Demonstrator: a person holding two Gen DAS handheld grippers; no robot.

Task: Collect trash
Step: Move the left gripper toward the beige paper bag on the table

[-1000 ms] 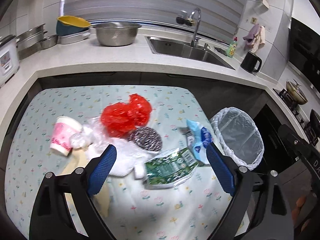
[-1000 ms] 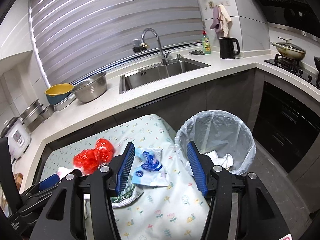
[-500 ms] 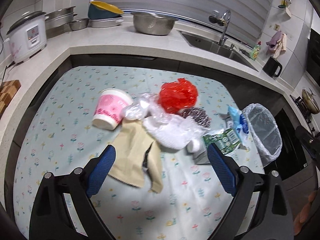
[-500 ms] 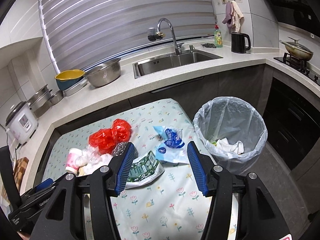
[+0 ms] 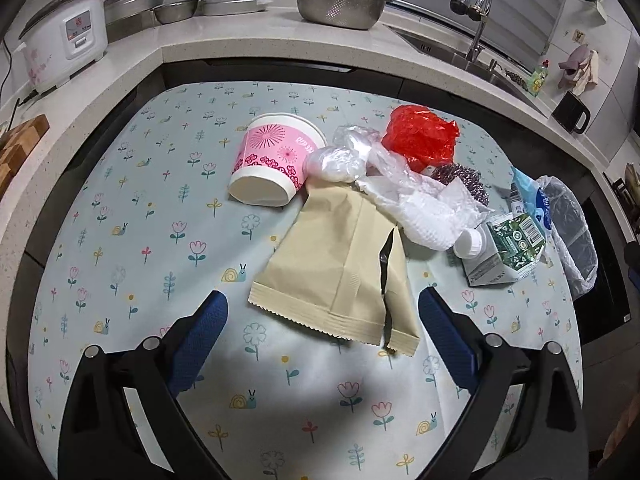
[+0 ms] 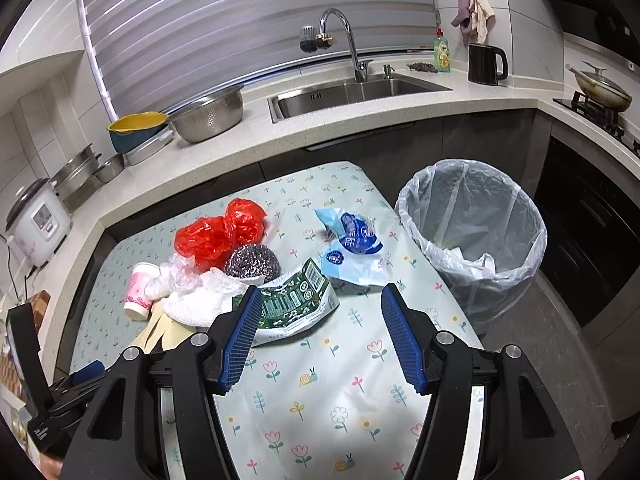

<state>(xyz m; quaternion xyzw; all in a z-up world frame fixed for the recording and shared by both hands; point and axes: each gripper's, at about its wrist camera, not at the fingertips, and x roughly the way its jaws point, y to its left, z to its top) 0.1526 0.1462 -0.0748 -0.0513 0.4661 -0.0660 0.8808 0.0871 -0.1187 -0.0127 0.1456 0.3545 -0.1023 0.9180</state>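
A heap of trash lies on the flowered tablecloth (image 5: pixel 120 240). My left gripper (image 5: pixel 322 302) is open and empty, low over the near end of a beige paper pouch (image 5: pixel 340 264). Behind the pouch are a tipped pink cup (image 5: pixel 272 164), clear plastic (image 5: pixel 348 156), a red bag (image 5: pixel 420 136), white paper (image 5: pixel 432 208) and a steel scourer (image 5: pixel 464 180). My right gripper (image 6: pixel 320 292) holds nothing and its jaws are opening. It hangs just short of a green carton (image 6: pixel 292 304) and a blue wrapper (image 6: pixel 352 248). The lined bin (image 6: pixel 472 232) stands off the table's right edge with some trash inside.
A counter wraps behind the table with a rice cooker (image 5: pixel 64 36), steel bowls (image 6: pixel 208 112), a sink (image 6: pixel 352 92) and a black kettle (image 6: pixel 486 64). A pan sits on the stove (image 6: pixel 600 88) at the right. Dark cabinets stand beyond the bin.
My left gripper has swung left and sunk toward the table, so the pouch and cup now fill its view. My right gripper has dropped closer to the carton, with its jaws a little wider.
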